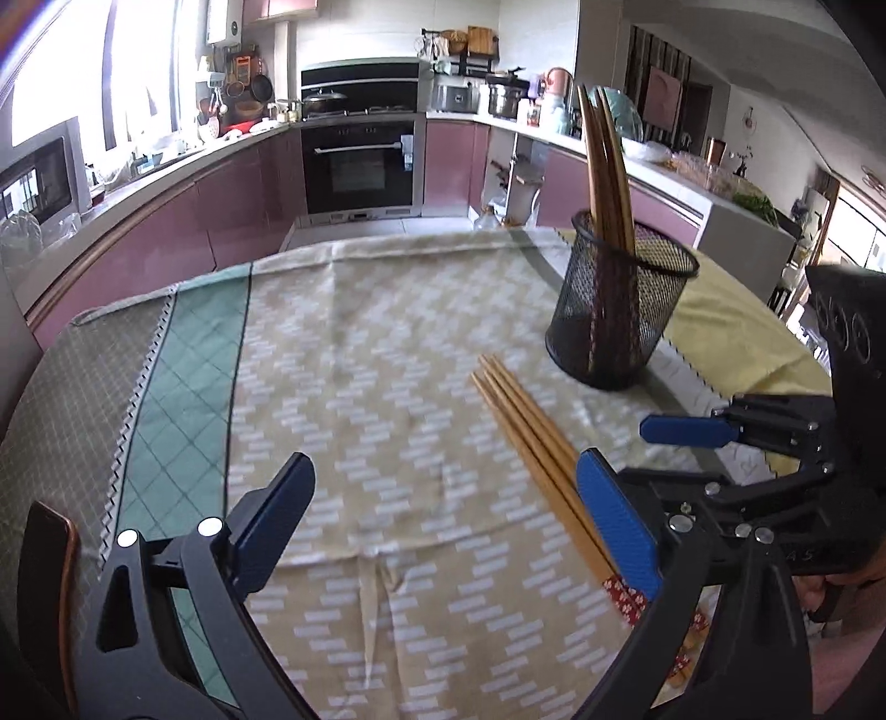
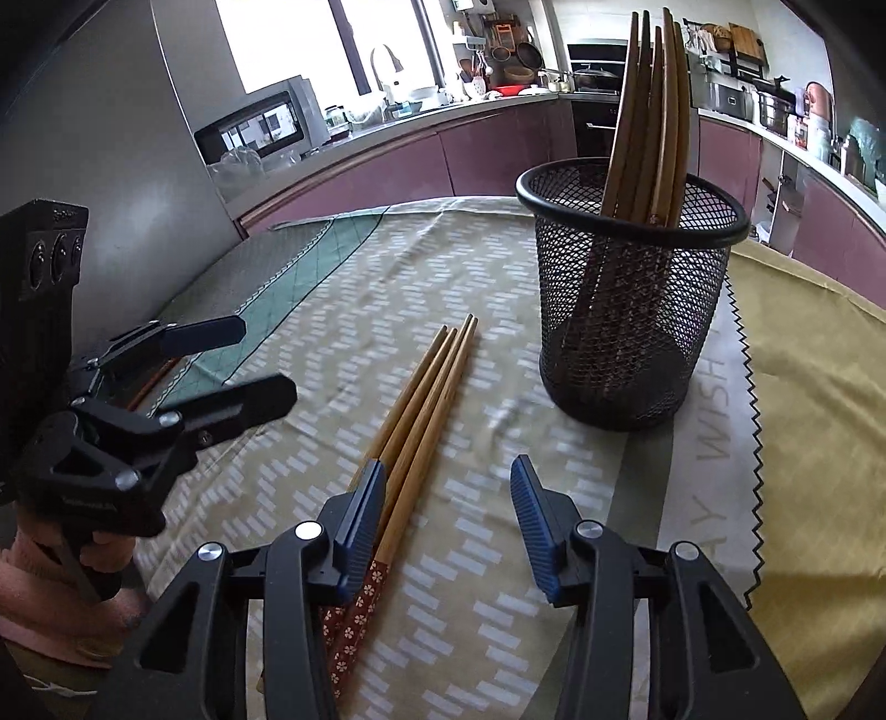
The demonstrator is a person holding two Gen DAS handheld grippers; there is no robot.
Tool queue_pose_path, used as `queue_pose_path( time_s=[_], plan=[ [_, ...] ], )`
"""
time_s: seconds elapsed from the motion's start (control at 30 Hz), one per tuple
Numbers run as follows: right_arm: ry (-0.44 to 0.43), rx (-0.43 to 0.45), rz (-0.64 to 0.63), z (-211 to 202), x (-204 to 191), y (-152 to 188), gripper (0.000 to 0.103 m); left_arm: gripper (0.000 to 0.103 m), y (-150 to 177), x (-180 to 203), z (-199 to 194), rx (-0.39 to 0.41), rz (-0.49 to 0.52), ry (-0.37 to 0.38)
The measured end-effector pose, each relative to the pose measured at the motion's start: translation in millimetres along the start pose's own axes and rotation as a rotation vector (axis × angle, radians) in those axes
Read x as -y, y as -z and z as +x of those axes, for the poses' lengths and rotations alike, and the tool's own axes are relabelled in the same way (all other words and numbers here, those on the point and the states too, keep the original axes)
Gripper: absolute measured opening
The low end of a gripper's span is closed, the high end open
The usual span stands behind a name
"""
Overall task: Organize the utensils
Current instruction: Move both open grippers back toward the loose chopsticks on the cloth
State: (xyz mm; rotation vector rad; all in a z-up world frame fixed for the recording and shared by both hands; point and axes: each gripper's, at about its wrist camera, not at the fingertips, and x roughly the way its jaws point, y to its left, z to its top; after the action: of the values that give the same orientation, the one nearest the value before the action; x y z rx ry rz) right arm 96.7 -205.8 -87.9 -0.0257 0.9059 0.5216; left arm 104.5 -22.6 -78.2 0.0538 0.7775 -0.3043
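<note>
Both the left gripper and right gripper were spread, empty, beside loose chopsticks near the mesh cup.

Daylight thru blown-out kitchen windows; strong fisheye bend + dark vignette at edges; slight motion blur on beige patterned tablecloth.
</note>
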Motion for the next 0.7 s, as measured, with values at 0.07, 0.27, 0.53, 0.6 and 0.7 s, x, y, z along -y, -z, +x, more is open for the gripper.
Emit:
queue_pose_path(
  time_s=[0.07, 0.27, 0.53, 0.6, 0.7],
  plan=[
    [0.004, -0.005, -0.002, 2, -1, 0, 0.045, 0.092, 3, 1, 2, -0.012, 0.007, -0.008],
    [0.024, -0.015, -0.014, 6, -5, 2, 0.043, 0.089, 11, 4, 6, -0.032, 0.008, -0.002],
    [0.05, -0.027, -0.033, 11, -8, 2, 0.039, 0.086, 11, 6, 9, -0.051, 0.014, 0.01],
    [0.05, -0.029, -0.037, 11, -10, 2, 0.038, 0.086, 12, 7, 11, -0.054, 0.017, 0.013],
    [0.059, -0.032, -0.047, 14, -13, 1, 0.037, 0.085, 12, 8, 14, -0.061, 0.018, 0.014]
  ],
)
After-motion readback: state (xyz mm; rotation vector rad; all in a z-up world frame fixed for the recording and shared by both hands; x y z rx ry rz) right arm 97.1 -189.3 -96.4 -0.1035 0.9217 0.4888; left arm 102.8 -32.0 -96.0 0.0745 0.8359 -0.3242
